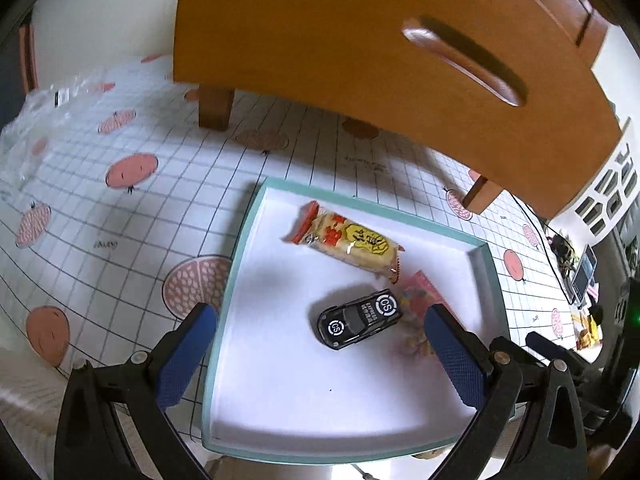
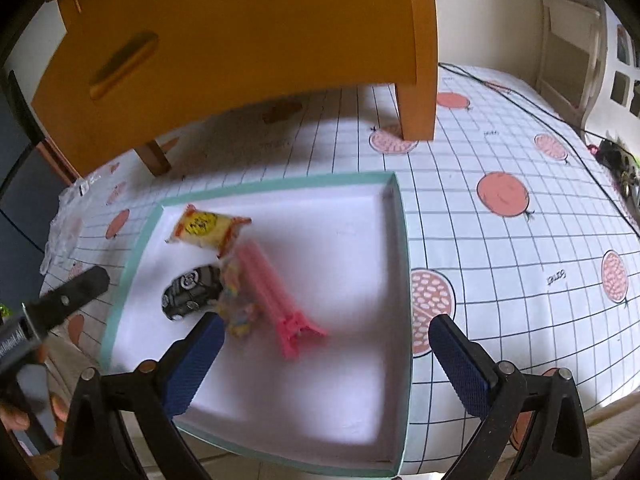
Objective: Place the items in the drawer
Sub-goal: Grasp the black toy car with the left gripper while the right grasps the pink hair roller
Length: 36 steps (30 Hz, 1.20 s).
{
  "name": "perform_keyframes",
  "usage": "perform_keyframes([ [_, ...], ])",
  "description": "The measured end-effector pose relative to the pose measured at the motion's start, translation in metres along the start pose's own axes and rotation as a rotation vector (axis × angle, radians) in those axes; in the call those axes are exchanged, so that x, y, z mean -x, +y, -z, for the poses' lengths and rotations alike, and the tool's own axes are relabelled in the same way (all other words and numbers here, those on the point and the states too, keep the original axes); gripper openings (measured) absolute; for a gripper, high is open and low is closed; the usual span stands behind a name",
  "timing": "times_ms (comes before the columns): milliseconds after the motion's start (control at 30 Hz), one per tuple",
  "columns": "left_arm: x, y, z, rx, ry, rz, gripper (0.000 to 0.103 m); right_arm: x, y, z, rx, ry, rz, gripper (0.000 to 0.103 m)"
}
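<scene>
Both grippers' jaws held apart and empty, left gripper (image 1: 320, 344) and right gripper (image 2: 326, 352) above white tray (image 1: 224, 320), toy car (image 1: 359, 319), snack packet (image 1: 348, 242), pink clip (image 2: 276, 296) laid inside.

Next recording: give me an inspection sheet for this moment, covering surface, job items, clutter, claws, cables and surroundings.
Surface: gridded tablecloth with pink fruit prints.
Job items: white tray holds a snack packet, black toy car and a candy bag with pink clip; wooden drawer unit stands behind, drawer shut.
Clutter: clear plastic wrap at the far left.
Claws: left claw open, empty; right claw open, empty.
Cables: black cable across the cloth.
Surroundings: white furniture at the right.
</scene>
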<state>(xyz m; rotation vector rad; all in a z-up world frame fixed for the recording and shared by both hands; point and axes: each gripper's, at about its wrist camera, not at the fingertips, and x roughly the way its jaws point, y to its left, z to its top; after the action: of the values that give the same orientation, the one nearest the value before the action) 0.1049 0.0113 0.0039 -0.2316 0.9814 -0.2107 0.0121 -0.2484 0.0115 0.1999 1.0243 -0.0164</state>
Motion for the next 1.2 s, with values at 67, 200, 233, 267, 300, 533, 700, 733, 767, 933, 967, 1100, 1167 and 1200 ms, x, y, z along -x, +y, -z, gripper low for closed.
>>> perform_keyframes([
  [67,-0.004,0.002,0.001,0.009,0.022,0.001,0.103,-0.004,0.0,0.0,-0.005,0.005,-0.007,0.103],
  [200,-0.011,-0.002,0.003,-0.008,0.052,0.001,0.103,-0.009,0.006,0.001,0.022,0.012,-0.019,0.103],
  [233,-0.012,-0.003,0.003,-0.016,0.059,0.001,0.103,-0.011,0.008,0.002,0.032,0.016,-0.021,0.103],
  [267,-0.014,-0.005,0.004,-0.026,0.067,0.001,0.103,-0.012,0.011,0.002,0.044,0.018,-0.022,0.103],
  [300,-0.016,-0.007,0.005,-0.036,0.079,-0.003,0.103,-0.013,0.013,0.002,0.054,0.018,-0.024,0.103],
  [533,-0.036,-0.019,0.008,-0.108,0.139,-0.021,0.102,-0.027,0.025,-0.001,0.106,0.04,-0.033,0.095],
  [700,-0.049,-0.029,0.006,-0.182,0.152,-0.031,0.093,-0.038,0.029,-0.007,0.142,0.048,-0.018,0.082],
  [733,-0.051,-0.03,0.005,-0.188,0.157,-0.029,0.091,-0.041,0.028,-0.008,0.142,0.052,-0.019,0.082],
  [767,-0.054,-0.031,0.004,-0.194,0.162,-0.028,0.091,-0.043,0.028,-0.01,0.141,0.055,-0.021,0.08],
  [933,-0.064,-0.037,0.002,-0.243,0.166,-0.027,0.09,-0.053,0.029,-0.015,0.143,0.069,-0.033,0.066],
  [967,-0.066,-0.039,0.002,-0.253,0.166,-0.027,0.09,-0.054,0.029,-0.015,0.142,0.072,-0.036,0.061],
  [1100,-0.072,-0.043,0.002,-0.274,0.171,-0.014,0.089,-0.058,0.028,-0.014,0.13,0.084,-0.05,0.045],
  [1167,-0.073,-0.044,0.002,-0.28,0.174,-0.012,0.089,-0.059,0.026,-0.014,0.116,0.087,-0.058,0.043],
  [1200,-0.074,-0.045,0.002,-0.285,0.175,-0.009,0.084,-0.059,0.026,-0.014,0.112,0.09,-0.058,0.039],
])
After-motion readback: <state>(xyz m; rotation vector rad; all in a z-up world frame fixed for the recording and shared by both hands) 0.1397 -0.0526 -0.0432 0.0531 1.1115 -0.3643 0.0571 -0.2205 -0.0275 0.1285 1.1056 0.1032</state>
